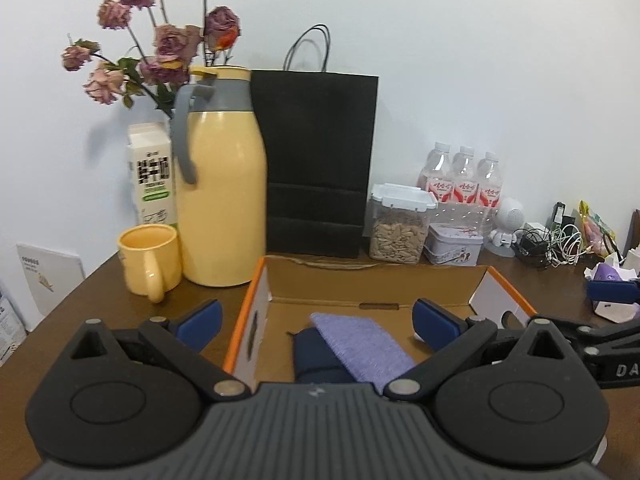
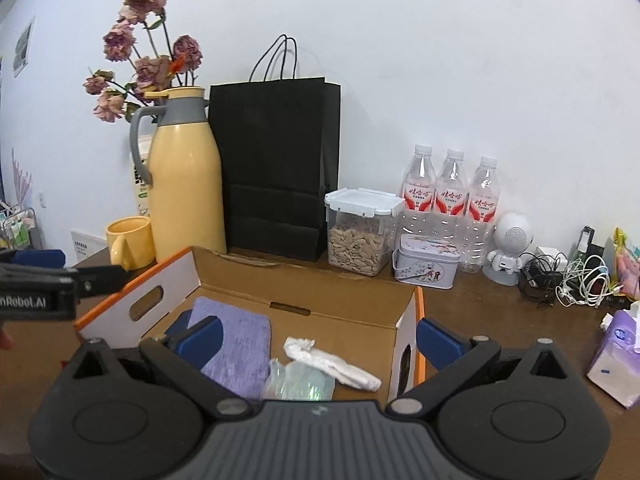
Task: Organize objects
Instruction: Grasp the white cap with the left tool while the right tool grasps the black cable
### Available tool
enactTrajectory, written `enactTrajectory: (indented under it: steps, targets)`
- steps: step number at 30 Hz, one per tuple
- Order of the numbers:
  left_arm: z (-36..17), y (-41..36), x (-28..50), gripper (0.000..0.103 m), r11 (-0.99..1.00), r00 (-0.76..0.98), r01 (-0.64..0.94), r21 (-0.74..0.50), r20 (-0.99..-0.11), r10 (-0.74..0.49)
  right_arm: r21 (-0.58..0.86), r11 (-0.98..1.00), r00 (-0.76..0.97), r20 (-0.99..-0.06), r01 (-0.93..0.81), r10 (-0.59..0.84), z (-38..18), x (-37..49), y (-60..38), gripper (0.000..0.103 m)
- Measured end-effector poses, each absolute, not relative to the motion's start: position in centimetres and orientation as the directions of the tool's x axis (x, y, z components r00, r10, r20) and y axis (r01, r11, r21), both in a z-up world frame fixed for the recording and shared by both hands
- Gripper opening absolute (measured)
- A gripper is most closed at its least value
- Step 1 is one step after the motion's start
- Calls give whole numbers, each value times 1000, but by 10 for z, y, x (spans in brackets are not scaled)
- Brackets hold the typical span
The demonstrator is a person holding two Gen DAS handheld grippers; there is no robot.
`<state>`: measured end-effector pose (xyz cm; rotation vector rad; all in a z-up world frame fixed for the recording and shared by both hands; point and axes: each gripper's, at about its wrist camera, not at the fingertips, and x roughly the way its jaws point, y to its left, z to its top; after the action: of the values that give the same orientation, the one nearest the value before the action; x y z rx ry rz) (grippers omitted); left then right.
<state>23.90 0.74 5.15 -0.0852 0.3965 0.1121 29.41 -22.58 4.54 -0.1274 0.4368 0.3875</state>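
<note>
An open cardboard box [image 2: 256, 280] sits near the middle of a brown table [image 1: 100, 280]. Inside it lie a purple cloth [image 2: 236, 344], a dark blue bundle [image 1: 316, 356] touching the cloth's left edge, a white crumpled rag [image 2: 332, 364] and a clear plastic wrapper [image 2: 298, 384] just beside the rag. The left gripper [image 1: 316, 320] hangs over the near left part of the box, its fingers spread wide and holding nothing. The right gripper [image 2: 316, 336] hangs over the near right part — also wide apart and empty. Far behind the box stand a yellow jug [image 1: 220, 184], a yellow mug [image 1: 150, 256], a black paper bag [image 1: 316, 160], a jar of seeds [image 2: 360, 232], a small tin [image 2: 426, 264] and three water bottles [image 2: 452, 200].
</note>
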Motion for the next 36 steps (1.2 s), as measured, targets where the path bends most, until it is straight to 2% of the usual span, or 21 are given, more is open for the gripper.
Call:
enactTrajectory:
  steps: [19,27,33,35,36]
  targets:
    - [30,30,153,103,986,875,-165,-22,-464,136,-51,926,808,-508,-375,299,7,193,-259,103]
    - [9,48,121,103,977,834,-211,-9,-522,175,-58,936,776,-578,-347,252,-19,170,-282,103]
    - [2,63,109,103,968,813,-251,-18,-546,201,-62,957,746,-642,-283,179,-46,187,-297,103]
    - [1,65,106,103,966,811,-258,-22,-549,204,-63,964,742,-652,-258,156,-53,195,-299,99]
    - [1,66,106,103,965,810,-260,-22,-549,206,-61,967,737,-660,-248,147,-56,201,-300,94]
